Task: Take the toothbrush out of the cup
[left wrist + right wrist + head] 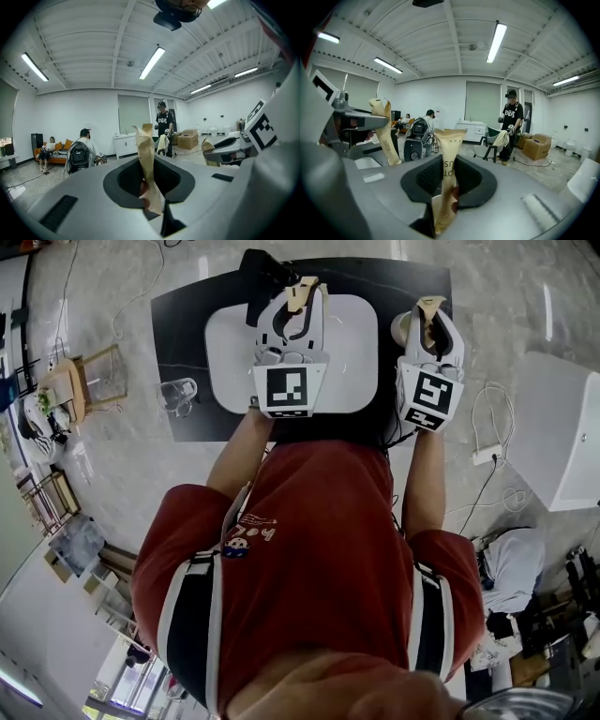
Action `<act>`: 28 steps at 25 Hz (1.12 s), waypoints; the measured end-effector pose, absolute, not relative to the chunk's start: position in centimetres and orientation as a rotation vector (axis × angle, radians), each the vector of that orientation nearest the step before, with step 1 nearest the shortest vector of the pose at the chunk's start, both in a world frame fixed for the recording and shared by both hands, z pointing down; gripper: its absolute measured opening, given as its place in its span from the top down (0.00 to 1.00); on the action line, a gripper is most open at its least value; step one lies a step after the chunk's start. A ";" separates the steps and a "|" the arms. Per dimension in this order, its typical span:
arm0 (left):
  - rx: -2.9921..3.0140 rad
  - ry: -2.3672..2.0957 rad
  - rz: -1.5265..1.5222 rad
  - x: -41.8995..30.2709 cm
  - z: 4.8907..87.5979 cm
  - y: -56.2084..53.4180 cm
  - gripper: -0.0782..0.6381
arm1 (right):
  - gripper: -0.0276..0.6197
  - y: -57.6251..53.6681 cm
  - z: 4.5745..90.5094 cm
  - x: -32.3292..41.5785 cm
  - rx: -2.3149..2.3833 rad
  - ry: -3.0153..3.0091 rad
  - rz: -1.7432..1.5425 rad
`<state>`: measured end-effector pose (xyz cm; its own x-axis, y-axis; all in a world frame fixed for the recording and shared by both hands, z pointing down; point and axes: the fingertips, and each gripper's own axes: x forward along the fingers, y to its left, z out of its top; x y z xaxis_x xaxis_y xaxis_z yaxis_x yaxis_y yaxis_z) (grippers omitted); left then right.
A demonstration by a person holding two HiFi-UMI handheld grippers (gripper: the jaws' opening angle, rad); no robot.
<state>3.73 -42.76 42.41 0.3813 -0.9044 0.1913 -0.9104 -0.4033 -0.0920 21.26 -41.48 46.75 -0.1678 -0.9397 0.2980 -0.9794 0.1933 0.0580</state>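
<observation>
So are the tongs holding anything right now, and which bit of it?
Nothing is held. The left tongs and right tongs are both closed, with nothing between them. The glass cup stands untouched on the table.

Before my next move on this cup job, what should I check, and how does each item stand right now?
1. The cup located: ok. A clear cup stands near the left edge of the black table.
2. A toothbrush in the cup: cannot tell; it is too small in the head view.
3. The left gripper free: ok; jaws together, nothing between them.
4. The right gripper free: ok; jaws together, nothing between them.
5. Jaws open for a grab: not ok on either.
6. Aim at the cup: not ok; both gripper views look out across the room and neither shows the cup.
</observation>
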 end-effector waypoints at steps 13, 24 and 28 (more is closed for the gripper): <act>2.608 -1.773 0.128 -0.5 37.6 -39.1 0.83 | 0.84 -38.3 40.7 19.4 1.900 -2.178 -0.010; 2.579 -1.895 -0.008 -6.3 34.0 -35.7 0.83 | 0.84 -36.0 36.2 14.5 1.888 -2.259 -0.138; 2.550 -1.945 -0.010 -8.7 33.7 -34.1 0.83 | 0.84 -34.8 35.7 12.4 1.869 -2.301 -0.152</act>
